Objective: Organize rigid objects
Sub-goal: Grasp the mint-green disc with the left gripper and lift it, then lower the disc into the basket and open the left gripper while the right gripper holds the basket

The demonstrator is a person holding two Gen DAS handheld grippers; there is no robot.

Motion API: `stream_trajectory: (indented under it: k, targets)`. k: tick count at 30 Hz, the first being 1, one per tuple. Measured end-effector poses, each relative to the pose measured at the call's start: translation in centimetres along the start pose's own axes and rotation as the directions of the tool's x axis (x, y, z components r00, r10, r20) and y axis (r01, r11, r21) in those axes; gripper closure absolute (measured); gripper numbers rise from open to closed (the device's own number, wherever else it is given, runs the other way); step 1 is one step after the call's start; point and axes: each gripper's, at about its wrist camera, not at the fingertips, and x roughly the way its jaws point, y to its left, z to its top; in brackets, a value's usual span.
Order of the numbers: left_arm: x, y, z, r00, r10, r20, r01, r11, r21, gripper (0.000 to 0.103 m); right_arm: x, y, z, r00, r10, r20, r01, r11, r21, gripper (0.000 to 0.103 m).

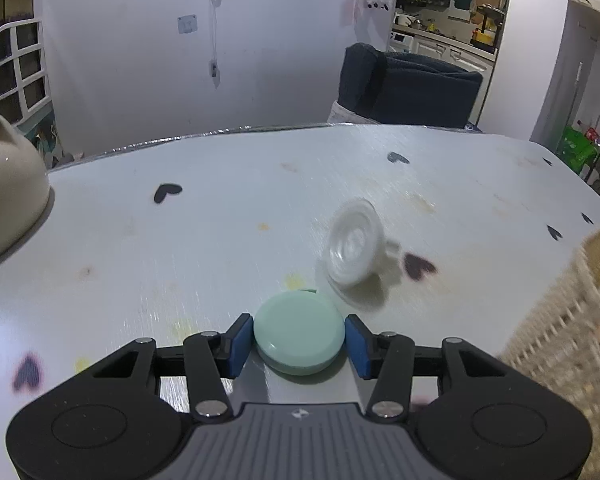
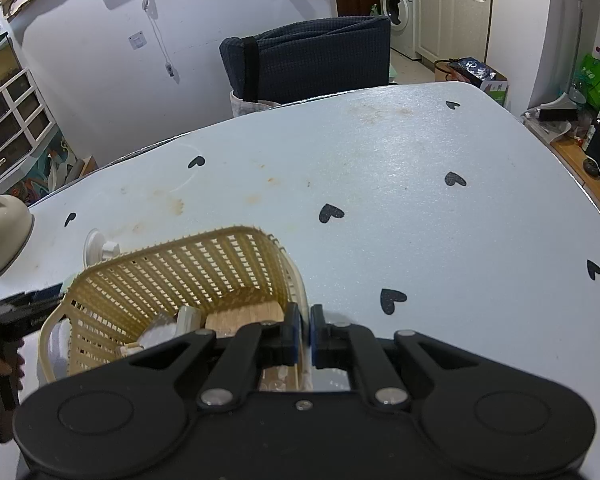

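Left hand-held gripper (image 1: 299, 338) pinching round, smooth mint-green case (image 1: 299, 334); right (image 2: 304, 330) clamping basket (image 2: 172, 272) rim.

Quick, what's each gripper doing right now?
Left gripper: jaws closed on the mint green disc on the table.
Right gripper: jaws shut on the basket rim.

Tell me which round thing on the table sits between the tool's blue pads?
The mint-green flat round disc, right between the left tool's blue pads. The white round suction cup lies farther away on the heart-patterned table, tipped on its edge.
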Motion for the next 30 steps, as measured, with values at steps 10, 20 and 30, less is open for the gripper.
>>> stream_trajectory:
  k: [10,20,30]
  targets:
    - [-4.4,-1.4,-2.1,0.999,-0.009,0.031,0.011,0.999,-0.05,0.053,0.0,-0.2,-0.2,1.0,0.009,0.009,-0.009,1.0,-0.001,0.098]
    - [-11.5,-4.6,-1.6,0.99,-0.053,0.133,0.064,0.995,-0.079,0.053,-0.1,-0.4,-0.2,1.0,0.026,0.008,-0.026,1.0,-0.008,0.098]
    - [-15.5,-10.0,-0.3,0.974,-0.13,0.183,0.135,0.991,-0.016,0.053,0.0,-0.6,0.2,0.999,0.045,-0.014,-0.046,0.999,-0.024,0.098]
